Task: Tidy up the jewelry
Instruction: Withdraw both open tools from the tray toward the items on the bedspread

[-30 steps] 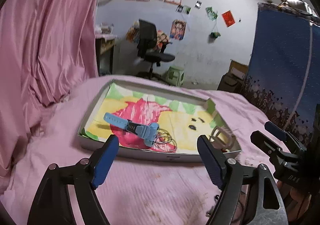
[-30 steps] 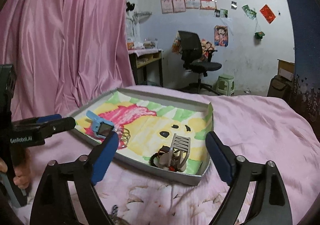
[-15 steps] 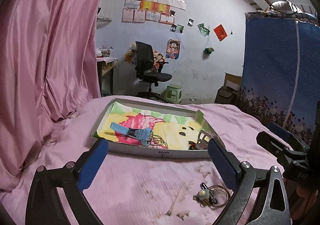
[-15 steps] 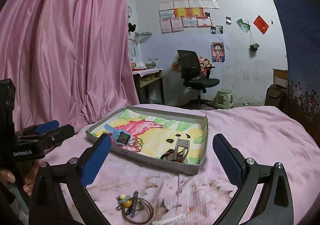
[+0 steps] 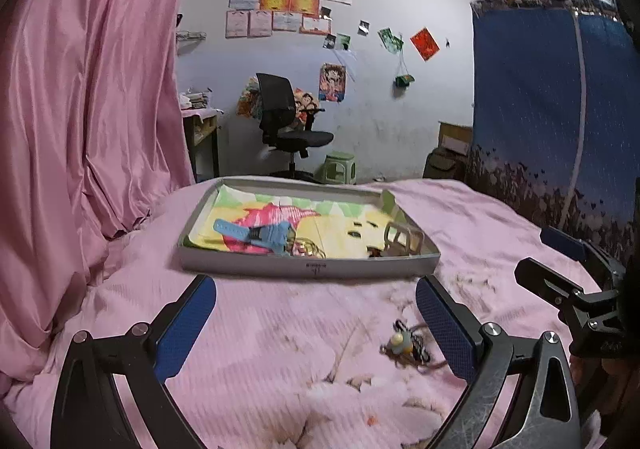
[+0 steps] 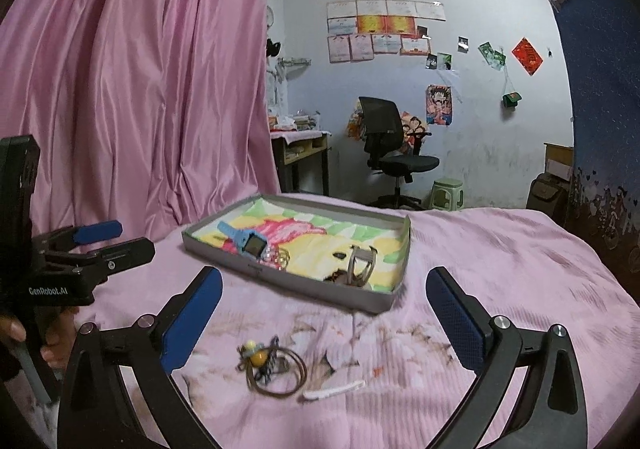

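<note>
Both claws hang wide apart and hold nothing. Left claw (image 5: 316, 313) hovers over the near part of the pink bedspread (image 5: 280, 349), its blue pads (image 5: 184, 323) spread to either side of the tray's near wall. Right claw (image 6: 324, 313) sits just as wide, with the loose jewelry lying on the bedspread between its pads and a little nearer.

That loose pile (image 6: 272, 367) is a brown ring-shaped bangle with a yellow bead charm and dark bits tangled on it; a small white clip (image 6: 334, 389) lies just right of it. Seen from the left claw, the same pile (image 5: 406, 345) sits close to the inside of the right pad.

Farther off lies a shallow grey tray (image 6: 280, 283), lined with a bright painted sheet. A blue watch (image 6: 246, 241) rests in its left half, thin wire bangles (image 6: 278, 259) touching it on the right, and a beige hair claw (image 6: 360, 265) stands in the near right corner. Bare bedspread runs between the tray's near wall and the pile, and more lies open to the right of the tray.

Pink curtain (image 6: 140, 89) closes the left side, a dark blue starry cloth (image 5: 552, 109) the right. Beyond the bed stand an office chair (image 6: 392, 145), a green stool (image 6: 448, 193) and a wall hung with papers.
</note>
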{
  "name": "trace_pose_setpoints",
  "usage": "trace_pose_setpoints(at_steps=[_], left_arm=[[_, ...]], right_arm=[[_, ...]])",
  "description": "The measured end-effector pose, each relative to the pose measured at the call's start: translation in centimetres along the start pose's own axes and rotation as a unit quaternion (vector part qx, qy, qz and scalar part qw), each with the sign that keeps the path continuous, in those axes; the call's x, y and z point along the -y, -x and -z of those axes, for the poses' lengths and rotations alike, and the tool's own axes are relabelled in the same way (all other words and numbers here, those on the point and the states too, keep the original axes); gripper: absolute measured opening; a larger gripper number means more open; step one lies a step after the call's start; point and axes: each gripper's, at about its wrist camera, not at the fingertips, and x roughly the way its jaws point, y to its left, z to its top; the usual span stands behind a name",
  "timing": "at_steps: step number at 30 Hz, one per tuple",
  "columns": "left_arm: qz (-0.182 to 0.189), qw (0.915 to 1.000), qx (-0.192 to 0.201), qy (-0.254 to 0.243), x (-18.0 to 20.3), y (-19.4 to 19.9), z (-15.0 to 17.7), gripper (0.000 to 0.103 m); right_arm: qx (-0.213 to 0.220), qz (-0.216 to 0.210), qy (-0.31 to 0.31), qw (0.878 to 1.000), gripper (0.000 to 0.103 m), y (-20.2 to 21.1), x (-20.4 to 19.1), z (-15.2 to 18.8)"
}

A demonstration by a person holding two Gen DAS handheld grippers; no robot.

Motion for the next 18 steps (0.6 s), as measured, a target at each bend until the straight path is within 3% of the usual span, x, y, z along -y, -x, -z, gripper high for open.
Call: trace_pose_setpoints(at_steps=[6, 14, 18], left_arm=[[0.006, 0.9998, -0.017, -0.001, 0.1, -0.2, 0.9, 0.101], [0.038, 0.9965, -0.074, -0.013, 0.4, -2.0, 1.6, 0.101], [0.058, 0.9936, -0.096, -0.018, 0.7, -2.8, 1.7, 0.100]], right_arm=[[-0.022, -0.004, 0.005, 1.000, 0.100, -0.2, 0.4, 1.2], [-0.076, -0.018, 0.008, 0.997, 0.100, -1.8, 0.9, 2.6], [-0.094, -0.026, 0.011, 0.995, 0.083, -2.5, 0.7, 3.0]])
